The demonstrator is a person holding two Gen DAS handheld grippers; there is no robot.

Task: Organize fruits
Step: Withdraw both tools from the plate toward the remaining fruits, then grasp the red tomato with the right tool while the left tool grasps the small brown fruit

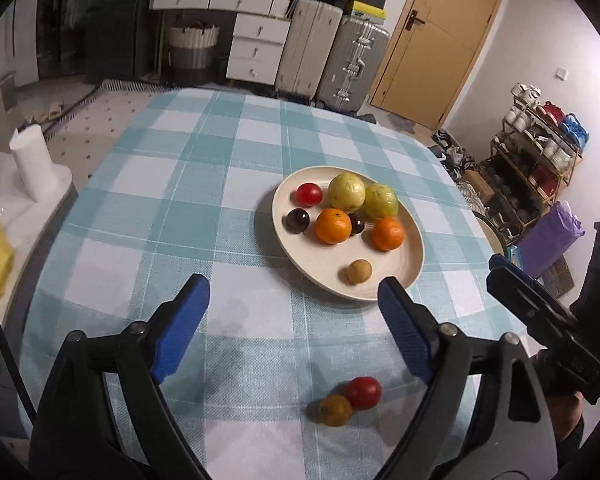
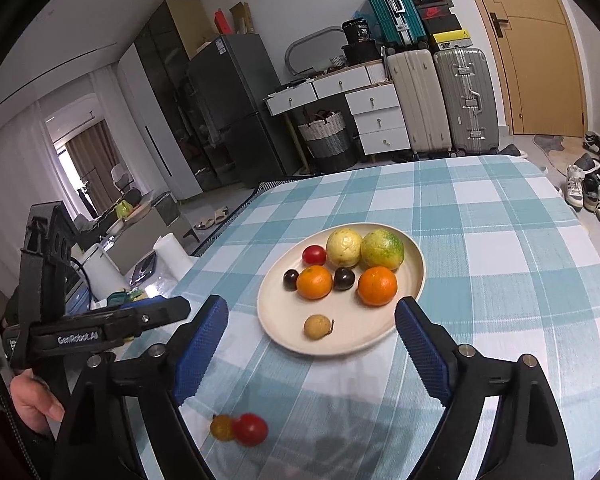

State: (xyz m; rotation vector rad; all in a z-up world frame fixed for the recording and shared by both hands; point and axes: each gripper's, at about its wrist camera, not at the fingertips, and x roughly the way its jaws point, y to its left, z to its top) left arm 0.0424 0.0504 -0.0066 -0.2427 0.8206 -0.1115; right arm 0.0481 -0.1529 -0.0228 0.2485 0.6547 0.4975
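A cream plate [image 1: 412, 268] [image 2: 280, 332] on the checked tablecloth holds two yellow-green guavas [image 1: 346, 191] [image 2: 343, 247], two oranges [image 1: 333, 226] [image 2: 377, 286], a red tomato [image 1: 309, 194] [image 2: 314, 254], two dark plums [image 1: 297, 221] [image 2: 344, 278] and a small tan longan [image 1: 359, 271] [image 2: 317, 326]. Near the front edge, off the plate, a red tomato [image 1: 363, 392] [image 2: 250, 429] touches a small orange-brown fruit [image 1: 334, 410] [image 2: 221, 427]. My left gripper [image 1: 294, 316] stands open above the cloth with nothing between its fingers. My right gripper [image 2: 312, 344] is open too, empty, over the plate's near rim.
A white paper roll [image 1: 34, 160] stands on a side surface left of the table. Suitcases [image 1: 332, 60], white drawers and a wooden door [image 1: 440, 40] lie beyond the far edge. A shoe rack [image 1: 540, 152] is at the right. A hand [image 2: 36, 404] holds the left gripper's handle.
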